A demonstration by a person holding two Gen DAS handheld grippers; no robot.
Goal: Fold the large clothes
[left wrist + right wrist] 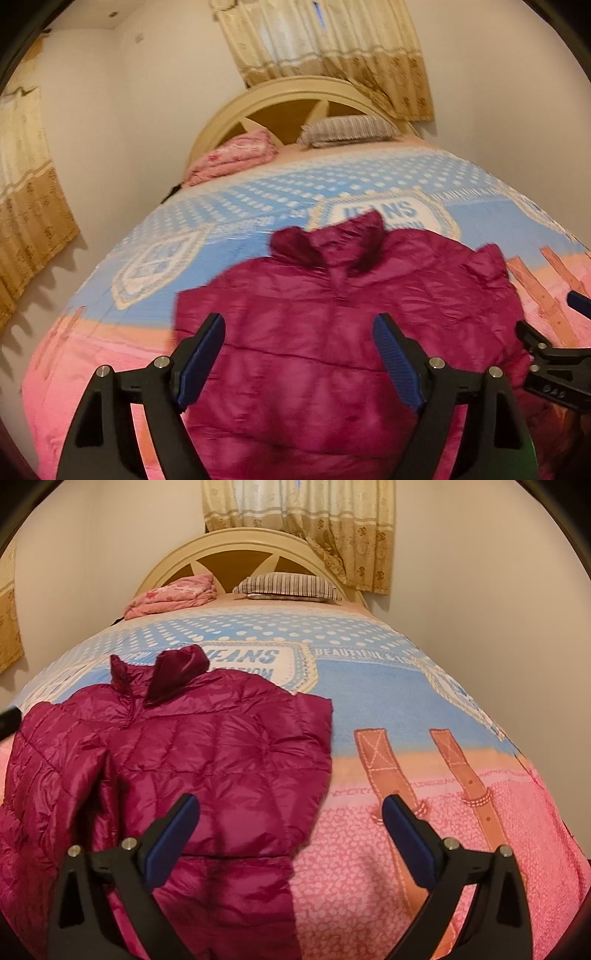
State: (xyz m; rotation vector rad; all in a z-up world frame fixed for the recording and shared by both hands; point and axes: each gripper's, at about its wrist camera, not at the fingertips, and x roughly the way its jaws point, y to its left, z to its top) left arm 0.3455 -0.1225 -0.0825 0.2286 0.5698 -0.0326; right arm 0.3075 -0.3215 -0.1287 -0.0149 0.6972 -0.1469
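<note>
A magenta quilted puffer jacket (pixel 332 332) lies on the bed, collar toward the headboard; it also shows in the right wrist view (pixel 184 757), partly folded, with a sleeve lying over its left side. My left gripper (pixel 299 325) is open and empty, hovering above the jacket's body. My right gripper (pixel 290 808) is open and empty, above the jacket's right edge and the bedspread. Part of the right gripper (pixel 546 354) shows at the right edge of the left wrist view.
The bed has a blue and pink printed bedspread (pixel 424 709). A folded pink blanket (pixel 173 594) and a striped pillow (pixel 288 585) lie by the arched headboard (pixel 229 550). Curtains (pixel 314 524) hang behind. Walls stand close on both sides.
</note>
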